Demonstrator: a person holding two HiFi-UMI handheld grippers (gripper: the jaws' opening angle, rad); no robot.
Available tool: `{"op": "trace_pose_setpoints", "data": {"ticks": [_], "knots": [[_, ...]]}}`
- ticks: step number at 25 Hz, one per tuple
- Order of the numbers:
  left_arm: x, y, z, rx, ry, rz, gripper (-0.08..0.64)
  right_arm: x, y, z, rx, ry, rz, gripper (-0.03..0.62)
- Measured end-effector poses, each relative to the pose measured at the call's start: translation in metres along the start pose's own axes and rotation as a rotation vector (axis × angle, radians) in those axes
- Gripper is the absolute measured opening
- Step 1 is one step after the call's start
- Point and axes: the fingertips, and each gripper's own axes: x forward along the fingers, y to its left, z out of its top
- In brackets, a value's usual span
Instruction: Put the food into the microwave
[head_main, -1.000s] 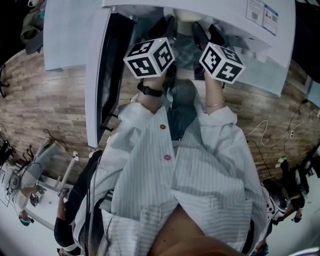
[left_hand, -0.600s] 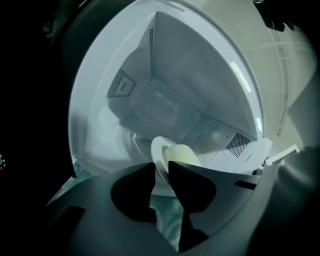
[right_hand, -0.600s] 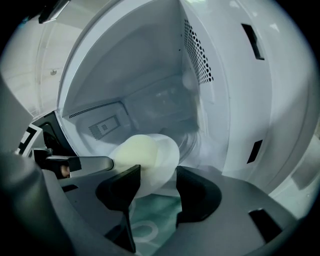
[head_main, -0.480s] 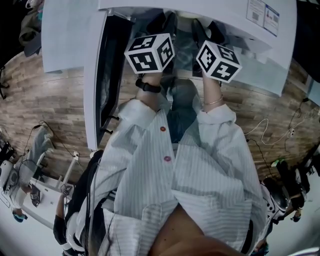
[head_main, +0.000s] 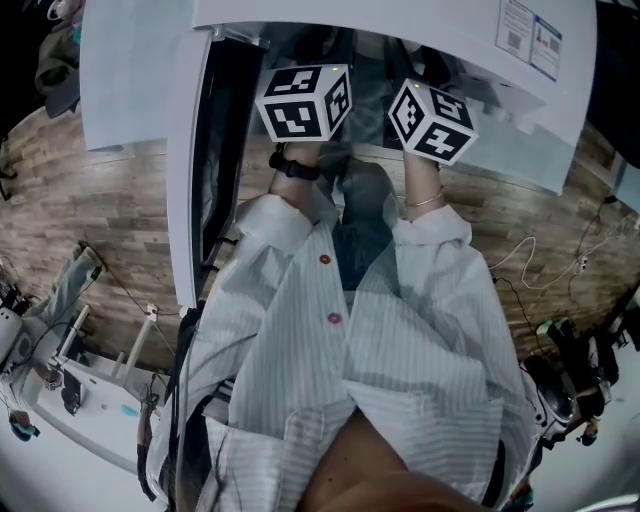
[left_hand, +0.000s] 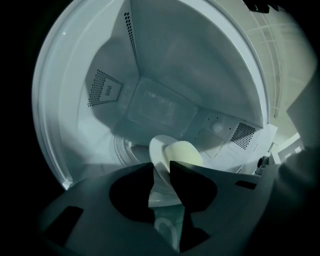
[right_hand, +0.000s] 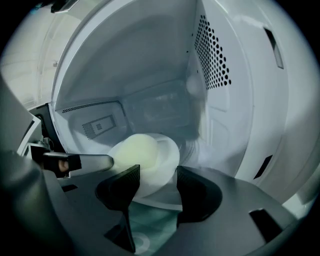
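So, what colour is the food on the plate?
The food is pale yellow; the right gripper view shows it best.

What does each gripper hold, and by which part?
Apparently nothing: the plate rim lies inside the left gripper, whose jaws have just been opening, and inside the parted right gripper.

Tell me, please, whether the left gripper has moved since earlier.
Yes: the left gripper went deeper into the microwave, away from its door; its jaws have just been opening, plate between them.
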Motion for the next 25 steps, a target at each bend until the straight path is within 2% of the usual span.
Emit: {"op": "trace_pose_setpoints", "data": {"ticks": [6, 13, 19, 25], "knots": [[0.007, 0.000, 0.002, 0.045, 0.015, -0.008, 0.100, 0.001, -0.002, 0.002, -0.003, -0.016, -0.033, 0.233], [0.011, 0.002, 0.003, 0.095, 0.032, 0.017, 0.112, 0.003, -0.003, 0.004, -0.005, -0.002, -0.066, 0.233], [0.013, 0.004, 0.005, 0.242, 0.037, 0.074, 0.118, 0.004, -0.002, 0.006, -0.027, -0.005, -0.082, 0.233], [0.017, 0.005, 0.008, 0.227, 0.024, 0.063, 0.118, 0.005, -0.006, 0.008, -0.044, -0.011, -0.094, 0.233]]}}
